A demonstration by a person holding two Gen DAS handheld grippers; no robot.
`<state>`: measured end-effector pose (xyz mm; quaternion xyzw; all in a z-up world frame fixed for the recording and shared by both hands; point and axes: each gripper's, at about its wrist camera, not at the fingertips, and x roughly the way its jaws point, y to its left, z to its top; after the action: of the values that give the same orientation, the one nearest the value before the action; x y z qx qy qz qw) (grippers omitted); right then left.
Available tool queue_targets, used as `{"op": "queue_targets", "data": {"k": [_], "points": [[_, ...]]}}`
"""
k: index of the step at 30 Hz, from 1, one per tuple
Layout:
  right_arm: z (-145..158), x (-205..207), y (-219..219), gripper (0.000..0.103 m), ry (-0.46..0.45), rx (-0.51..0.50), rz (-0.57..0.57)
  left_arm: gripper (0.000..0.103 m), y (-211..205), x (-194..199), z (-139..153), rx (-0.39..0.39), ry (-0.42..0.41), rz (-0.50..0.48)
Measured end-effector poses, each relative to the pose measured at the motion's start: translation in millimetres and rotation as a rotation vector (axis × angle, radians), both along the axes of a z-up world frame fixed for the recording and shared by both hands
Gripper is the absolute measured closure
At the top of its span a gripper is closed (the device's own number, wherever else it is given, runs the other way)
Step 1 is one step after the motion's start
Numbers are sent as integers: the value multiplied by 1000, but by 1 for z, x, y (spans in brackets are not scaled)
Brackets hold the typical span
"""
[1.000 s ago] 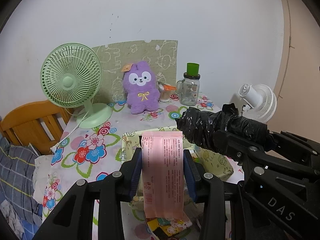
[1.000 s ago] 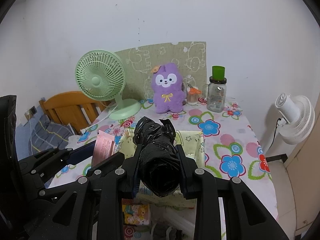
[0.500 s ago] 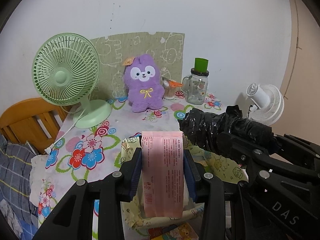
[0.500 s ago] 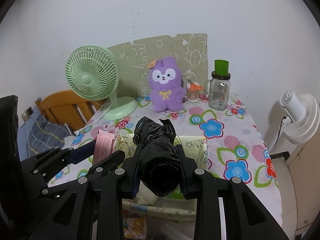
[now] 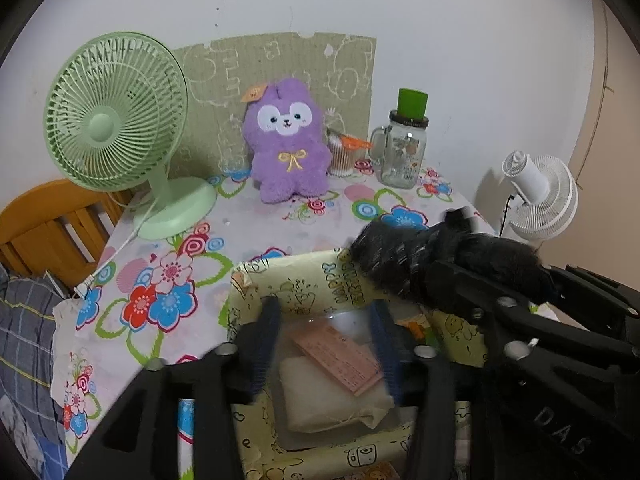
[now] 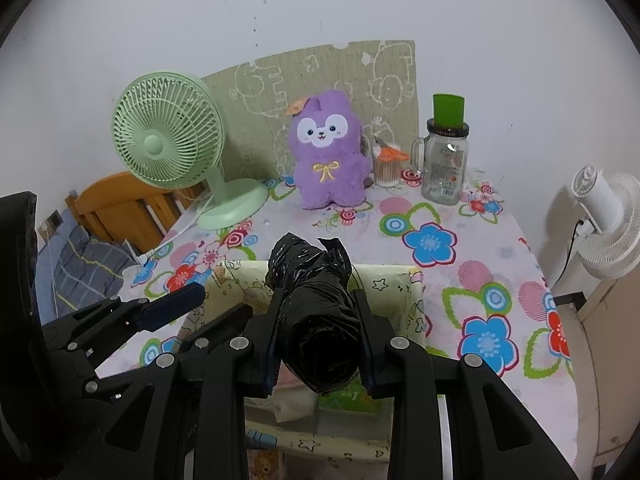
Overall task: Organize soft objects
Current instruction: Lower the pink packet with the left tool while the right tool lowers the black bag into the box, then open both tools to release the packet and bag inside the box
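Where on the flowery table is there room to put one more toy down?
The biggest bare patch is the flowery tablecloth to the right of the yellow box, in front of the glass jar. Another lies between the green fan, the purple plush and the box. The back row by the wall is crowded.

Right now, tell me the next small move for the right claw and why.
Probably open the right claw fully: the black plastic roll sits between its pads above the yellow box, where the pink packet already lies, the left claw open over it.
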<state>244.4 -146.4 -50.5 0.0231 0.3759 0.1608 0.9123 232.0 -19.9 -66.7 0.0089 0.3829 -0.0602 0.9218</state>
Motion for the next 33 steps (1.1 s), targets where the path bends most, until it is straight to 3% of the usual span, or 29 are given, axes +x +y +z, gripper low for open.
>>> {"op": "queue_targets", "data": {"k": [3, 6, 13, 33], "points": [[-5, 3, 0, 34, 3, 1, -13, 31, 0, -1, -2, 2, -5, -5], [-9, 4, -2, 25, -3, 7, -25, 25, 1, 0, -3, 1, 2, 3], [-10, 4, -6, 21, 10, 2, -42, 14, 1, -2, -4, -7, 7, 4], [10, -32, -16, 14, -24, -8, -73, 7, -3, -40, 16, -25, -36, 8]]}}
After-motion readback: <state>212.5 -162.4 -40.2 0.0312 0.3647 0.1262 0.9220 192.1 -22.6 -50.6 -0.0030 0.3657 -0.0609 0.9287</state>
